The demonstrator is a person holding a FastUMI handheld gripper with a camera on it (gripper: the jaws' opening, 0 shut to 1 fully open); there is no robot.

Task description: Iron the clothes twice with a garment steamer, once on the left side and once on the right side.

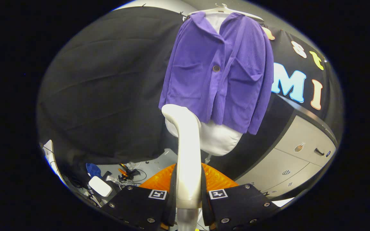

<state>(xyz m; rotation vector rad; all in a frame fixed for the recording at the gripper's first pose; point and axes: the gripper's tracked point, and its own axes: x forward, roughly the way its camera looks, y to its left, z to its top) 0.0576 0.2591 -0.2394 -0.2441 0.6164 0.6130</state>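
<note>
Gripper point(188, 200) jaws narrow, clamped on smooth white curved steamer point(187, 150) handle — head tilted up just below ribbed purple jacket point(218, 72). Jacket hung on pale hanger point(226, 10) over white rounded form point(217, 138); grey drawers point(295, 160) beside.

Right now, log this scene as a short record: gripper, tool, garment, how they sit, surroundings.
gripper: gripper shut on the garment steamer, both fingers pressing its handle
tool: white garment steamer, upright between the fingers, head tip near the jacket's lower hem
garment: purple jacket on a hanger, one button fastened, over a white form
contact: cannot tell whether the head touches the fabric
surroundings: grey cabinet beside the jacket; cables and small items on the floor
</note>
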